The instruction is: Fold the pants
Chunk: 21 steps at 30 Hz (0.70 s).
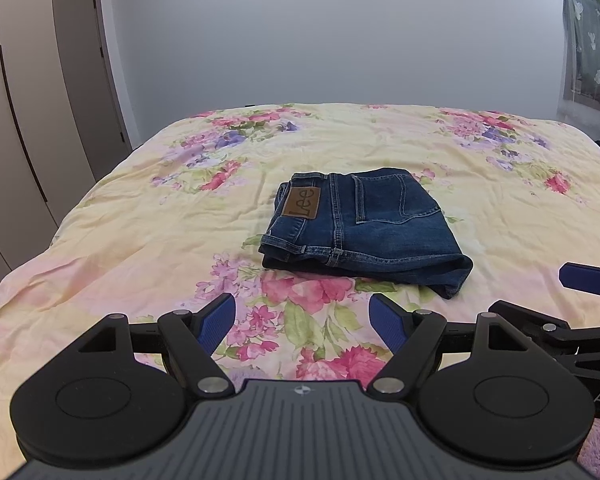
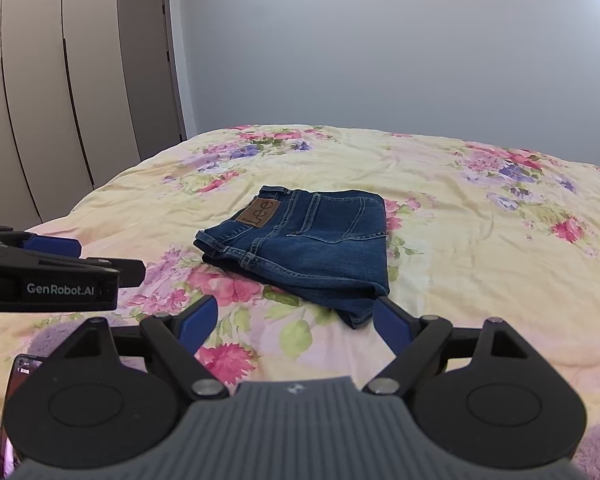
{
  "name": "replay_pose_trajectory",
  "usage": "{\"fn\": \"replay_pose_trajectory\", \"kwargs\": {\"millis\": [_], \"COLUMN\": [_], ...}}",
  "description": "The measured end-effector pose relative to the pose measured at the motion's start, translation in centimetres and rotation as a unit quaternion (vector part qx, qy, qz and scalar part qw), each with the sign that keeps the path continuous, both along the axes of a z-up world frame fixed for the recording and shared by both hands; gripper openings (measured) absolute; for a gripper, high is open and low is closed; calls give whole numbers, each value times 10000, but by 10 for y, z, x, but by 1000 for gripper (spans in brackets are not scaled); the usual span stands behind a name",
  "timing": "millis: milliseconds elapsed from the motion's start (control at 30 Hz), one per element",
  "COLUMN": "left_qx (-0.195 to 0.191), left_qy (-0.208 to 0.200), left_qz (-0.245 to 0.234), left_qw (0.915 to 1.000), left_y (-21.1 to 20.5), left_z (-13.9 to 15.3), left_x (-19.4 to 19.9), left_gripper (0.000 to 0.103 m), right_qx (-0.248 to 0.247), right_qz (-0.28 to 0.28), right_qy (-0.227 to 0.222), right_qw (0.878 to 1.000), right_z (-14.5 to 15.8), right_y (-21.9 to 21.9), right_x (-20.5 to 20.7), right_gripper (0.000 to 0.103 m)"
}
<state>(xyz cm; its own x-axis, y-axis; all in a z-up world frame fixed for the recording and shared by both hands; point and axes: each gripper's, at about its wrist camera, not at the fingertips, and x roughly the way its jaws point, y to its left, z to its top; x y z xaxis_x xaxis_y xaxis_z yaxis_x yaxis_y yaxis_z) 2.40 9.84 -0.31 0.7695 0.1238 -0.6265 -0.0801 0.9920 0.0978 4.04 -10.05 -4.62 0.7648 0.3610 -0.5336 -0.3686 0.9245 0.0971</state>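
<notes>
Floral yellow quilted bed (image 1: 140, 240) fills a grey-walled room; folded dark blue denim pants (image 1: 364, 224) sit mid-frame, above both tools, left tool (image 1: 302, 322) and right tool (image 2: 296, 326), spread wide, empty.

Floral bed (image 1: 140, 216), folded jeans (image 1: 364, 224) (denim)

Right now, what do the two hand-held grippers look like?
Both are matte black linkages with silver pivot pins, round side discs and a ribbed grey base. The left hand-held gripper and right hand-held gripper have blue textured pads. White "GenRobot.AI" lettering marks the left one's side.
</notes>
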Motion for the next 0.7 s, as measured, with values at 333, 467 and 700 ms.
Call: {"fn": "replay_pose_trajectory", "kwargs": {"millis": [333,467,700], "left_qx": [37,43,50], "left_qy": [-67,-82,-80], "left_qz": [-24,-26,-36], "left_qw": [10000,10000,9999], "left_y": [0,0,-1], "left_z": [5,6,6], "left_x": [-1,-1,-1], "left_gripper": [88,88,88], "right_qx": [3,3,0], "right_qz": [37,36,38], "right_qy": [-20,-17,1], "right_qw": [10000,10000,10000], "right_z": [1,1,1], "right_y": [2,2,3], "right_x": [-1,-1,-1], "right_gripper": [81,81,81]}}
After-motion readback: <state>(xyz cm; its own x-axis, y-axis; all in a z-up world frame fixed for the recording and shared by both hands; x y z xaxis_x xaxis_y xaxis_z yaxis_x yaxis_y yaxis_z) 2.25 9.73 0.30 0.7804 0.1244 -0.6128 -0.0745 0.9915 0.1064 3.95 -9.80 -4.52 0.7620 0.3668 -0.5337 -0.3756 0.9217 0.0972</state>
